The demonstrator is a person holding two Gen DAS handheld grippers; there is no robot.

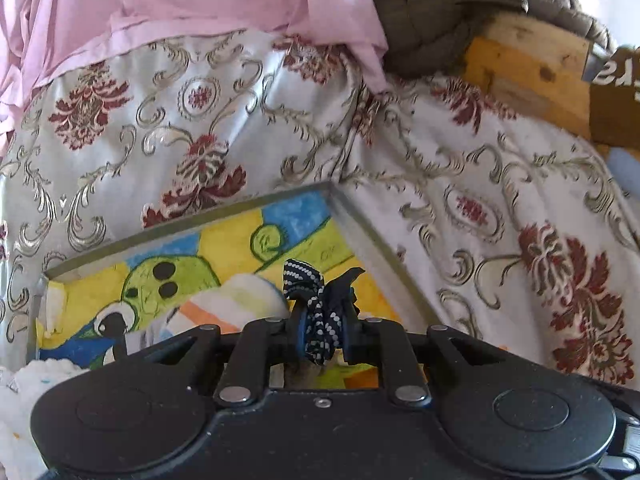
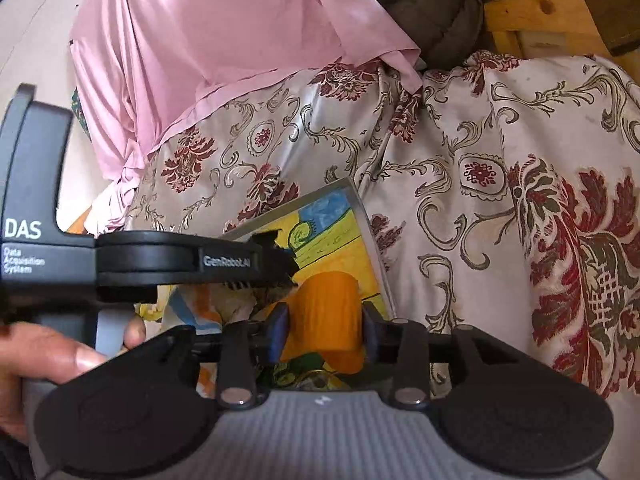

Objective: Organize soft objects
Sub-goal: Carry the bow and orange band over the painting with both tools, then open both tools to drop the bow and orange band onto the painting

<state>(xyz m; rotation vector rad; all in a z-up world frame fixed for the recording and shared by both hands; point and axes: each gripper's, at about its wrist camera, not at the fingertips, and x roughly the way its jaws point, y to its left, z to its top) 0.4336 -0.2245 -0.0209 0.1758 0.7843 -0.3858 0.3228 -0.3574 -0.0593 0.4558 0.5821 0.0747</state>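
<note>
My left gripper [image 1: 322, 320] is shut on a dark blue cloth with white dots [image 1: 316, 312], held over a glass-topped table with a colourful drawing [image 1: 240, 244]. A white, orange and yellow striped soft item [image 1: 236, 300] lies on the table just left of it. My right gripper [image 2: 324, 328] is shut on an orange soft object [image 2: 326, 320] above the same drawing [image 2: 324, 220]. The left gripper [image 2: 288, 264] shows from the side in the right wrist view, just left of and beyond the orange object.
A floral satin cover [image 1: 460, 184] with red motifs surrounds the table's far corner. A pink cloth [image 1: 180, 0] hangs behind it. A grey quilted cushion [image 1: 432, 8], a wooden frame [image 1: 528, 64] and a cardboard box [image 1: 616, 108] are at the back right. White fluffy fabric [image 1: 24, 392] lies at the left.
</note>
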